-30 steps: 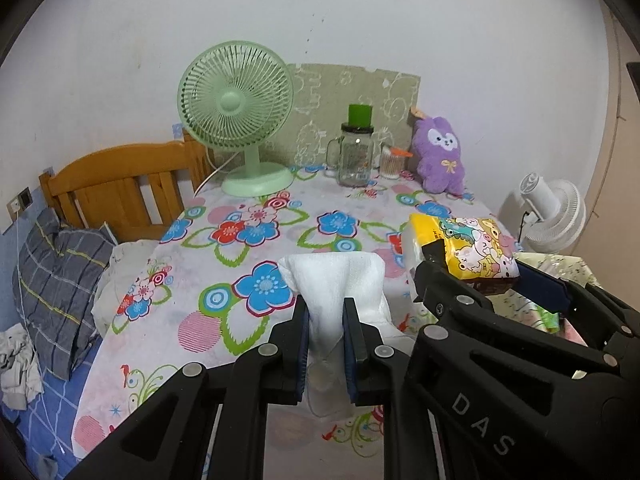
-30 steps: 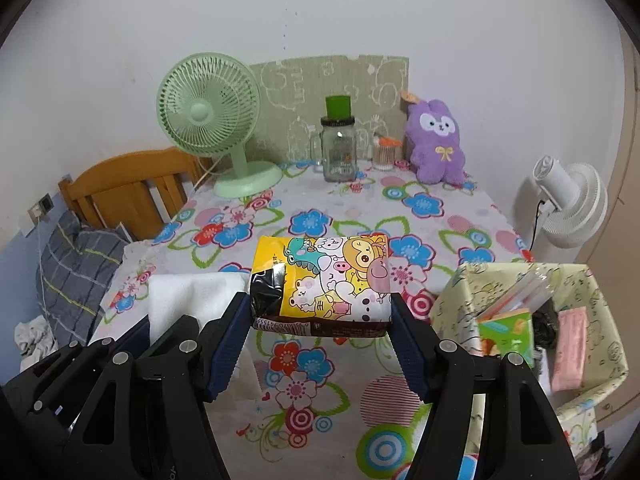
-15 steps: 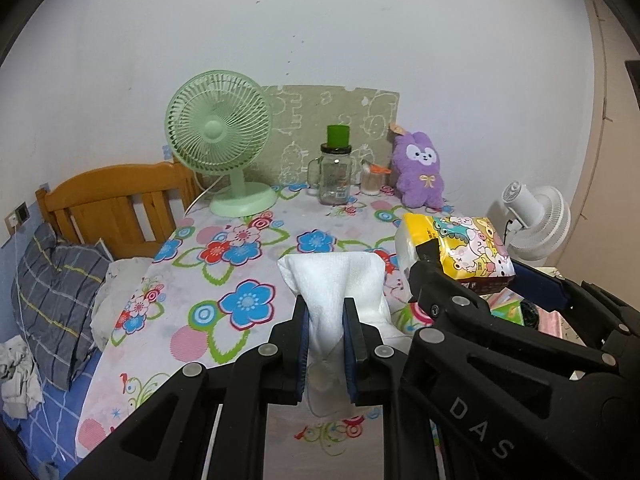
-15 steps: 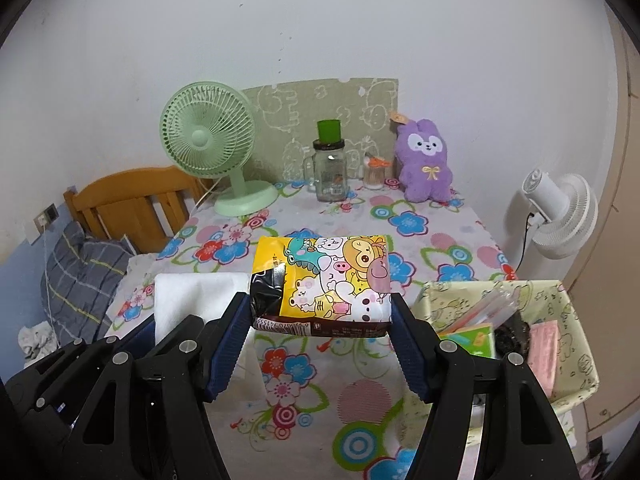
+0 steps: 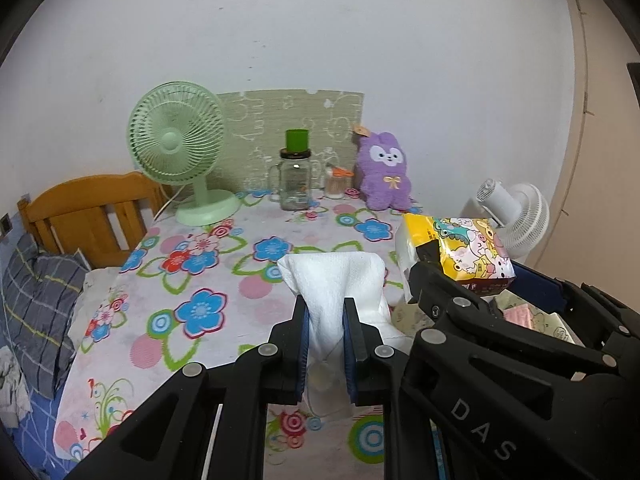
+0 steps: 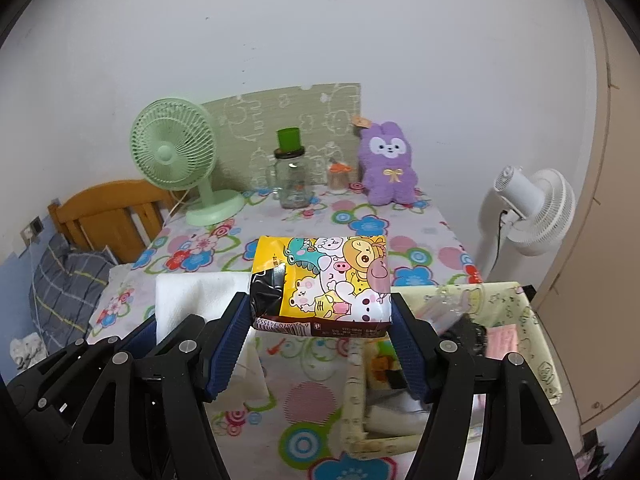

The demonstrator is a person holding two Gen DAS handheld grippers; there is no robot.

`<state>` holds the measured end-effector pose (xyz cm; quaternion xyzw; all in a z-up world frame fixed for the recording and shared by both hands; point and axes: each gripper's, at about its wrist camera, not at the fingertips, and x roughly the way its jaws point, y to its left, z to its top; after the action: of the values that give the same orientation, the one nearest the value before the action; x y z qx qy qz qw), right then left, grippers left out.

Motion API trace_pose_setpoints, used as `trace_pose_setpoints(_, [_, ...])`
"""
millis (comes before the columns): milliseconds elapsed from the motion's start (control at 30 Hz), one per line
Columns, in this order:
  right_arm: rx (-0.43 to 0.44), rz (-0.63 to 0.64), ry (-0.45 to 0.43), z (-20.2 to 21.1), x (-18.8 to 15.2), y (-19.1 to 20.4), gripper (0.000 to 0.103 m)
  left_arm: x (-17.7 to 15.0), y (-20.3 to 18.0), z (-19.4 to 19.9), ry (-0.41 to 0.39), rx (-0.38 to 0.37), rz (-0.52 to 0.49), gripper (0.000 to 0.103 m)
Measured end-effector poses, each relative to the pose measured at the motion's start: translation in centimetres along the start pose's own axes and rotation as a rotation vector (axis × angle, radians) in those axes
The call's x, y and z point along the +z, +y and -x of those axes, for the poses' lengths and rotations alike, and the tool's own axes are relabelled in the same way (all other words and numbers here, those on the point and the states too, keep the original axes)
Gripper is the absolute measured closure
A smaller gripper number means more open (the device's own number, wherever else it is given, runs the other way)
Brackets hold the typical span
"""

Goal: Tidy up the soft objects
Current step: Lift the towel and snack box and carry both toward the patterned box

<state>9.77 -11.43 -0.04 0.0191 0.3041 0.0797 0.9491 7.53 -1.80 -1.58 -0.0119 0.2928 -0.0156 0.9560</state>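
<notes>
My left gripper [image 5: 325, 312] is shut on a folded white cloth [image 5: 334, 280] and holds it above the near edge of the flowered table [image 5: 200, 280]. My right gripper [image 6: 320, 312] is shut on a yellow cartoon-print tissue pack [image 6: 324, 284], held in the air just right of the cloth [image 6: 192, 300]. The pack also shows in the left wrist view [image 5: 460, 254]. A pale patterned fabric basket [image 6: 532, 344] with several small items stands below right of the pack. A purple plush bunny [image 5: 384, 172] sits at the table's back.
At the back stand a green desk fan [image 5: 180, 152], a glass jar with a green lid [image 5: 296, 176] and a small cup [image 5: 336, 182]. A white floor fan [image 6: 532, 212] stands right of the table. A wooden headboard [image 5: 88, 212] and grey pillow [image 5: 36, 304] are left.
Both grippers have drawn back and up from the table with their loads; the table's far objects look smaller and the basket has come under the right gripper.
</notes>
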Motion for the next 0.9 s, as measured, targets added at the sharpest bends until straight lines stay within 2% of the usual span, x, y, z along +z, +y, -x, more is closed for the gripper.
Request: trace_pose_setpoints(900, [-0.097, -0.103, 0.016, -1.2, -1.1, -9.6, 0.032, 0.3, -8.9, -4.1, 0.064, -0.131, -0.103, 0.090])
